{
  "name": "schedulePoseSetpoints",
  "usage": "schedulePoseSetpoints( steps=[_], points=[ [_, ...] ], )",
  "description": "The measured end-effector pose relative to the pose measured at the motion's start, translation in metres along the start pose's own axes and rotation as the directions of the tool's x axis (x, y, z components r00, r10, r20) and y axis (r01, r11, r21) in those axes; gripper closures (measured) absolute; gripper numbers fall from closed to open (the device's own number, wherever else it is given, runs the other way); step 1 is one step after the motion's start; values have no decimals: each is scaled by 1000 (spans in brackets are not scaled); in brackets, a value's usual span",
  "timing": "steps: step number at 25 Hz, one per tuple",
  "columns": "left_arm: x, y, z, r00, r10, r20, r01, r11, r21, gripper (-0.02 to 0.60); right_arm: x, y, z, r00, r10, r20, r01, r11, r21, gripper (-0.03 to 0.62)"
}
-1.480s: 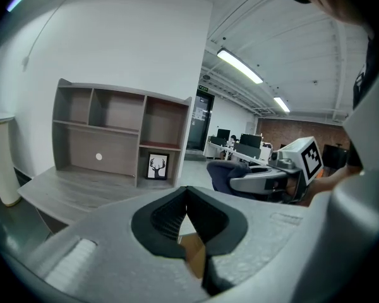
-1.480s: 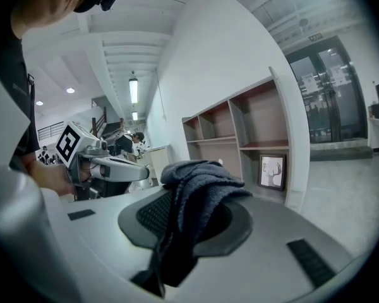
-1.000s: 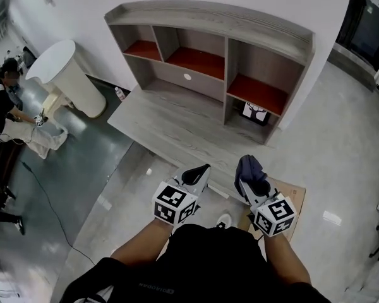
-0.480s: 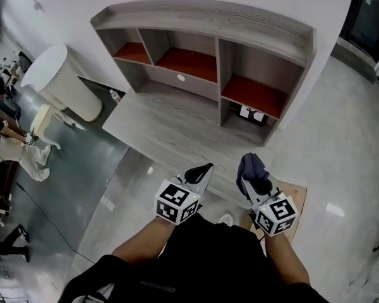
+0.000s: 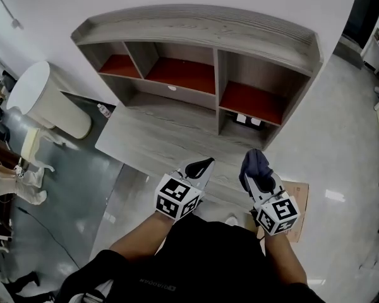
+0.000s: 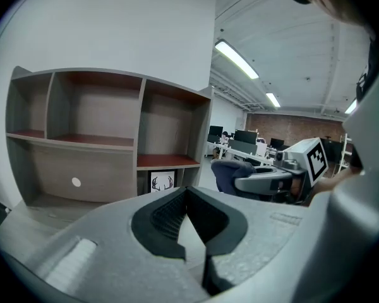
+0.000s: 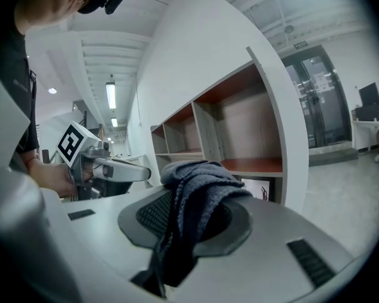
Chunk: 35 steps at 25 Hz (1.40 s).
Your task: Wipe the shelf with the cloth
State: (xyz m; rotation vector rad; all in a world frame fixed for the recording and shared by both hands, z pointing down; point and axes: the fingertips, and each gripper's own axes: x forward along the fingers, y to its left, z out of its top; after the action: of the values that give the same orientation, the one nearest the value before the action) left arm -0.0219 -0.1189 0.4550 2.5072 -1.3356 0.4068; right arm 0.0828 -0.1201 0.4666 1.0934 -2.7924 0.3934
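The grey wooden shelf unit (image 5: 208,33) with red boards stands against the white wall, above a grey desk surface (image 5: 158,137). A dark blue cloth (image 5: 255,161) is bunched between the jaws of my right gripper (image 5: 258,169), which is shut on it and held over the desk's near edge. In the right gripper view the cloth (image 7: 196,185) drapes over the pads, with the shelf behind it. My left gripper (image 5: 200,167) hovers beside the right one, jaws closed on nothing. In the left gripper view its tips (image 6: 188,191) meet, and the cloth (image 6: 230,172) shows to the right.
A white round stand (image 5: 41,100) and a small bottle (image 5: 103,110) are on the floor left of the desk. A deer picture (image 5: 247,120) sits in the lower right compartment. Cardboard (image 5: 298,197) lies on the floor by my right side. A person crouches at the far left edge.
The head view has shifted, so the shelf sits more squarely ahead and slightly closer. Both grippers keep the same pose over the desk's near edge, the cloth still held.
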Motion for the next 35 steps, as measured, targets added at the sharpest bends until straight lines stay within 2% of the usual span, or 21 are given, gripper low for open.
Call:
schedulePoseSetpoints(
  steps=[15,21,28,35],
  points=[
    [3,86,25,990,-142,12,141,989,52,574,78,6,37,985,-168,41,168,986,7,496],
    [1,110,23,980,-199,-8,199,977,71,574,104,7,56,974,-215,65,212,976,46,496],
    [2,121,10,963,-266,-43,269,960,84,574,128,-18,115,945,-300,134,304,953,-9,496],
    [7,121,19,975,-221,1,221,974,44,574,153,-45,187,942,-283,177,301,950,-80,496]
  ],
)
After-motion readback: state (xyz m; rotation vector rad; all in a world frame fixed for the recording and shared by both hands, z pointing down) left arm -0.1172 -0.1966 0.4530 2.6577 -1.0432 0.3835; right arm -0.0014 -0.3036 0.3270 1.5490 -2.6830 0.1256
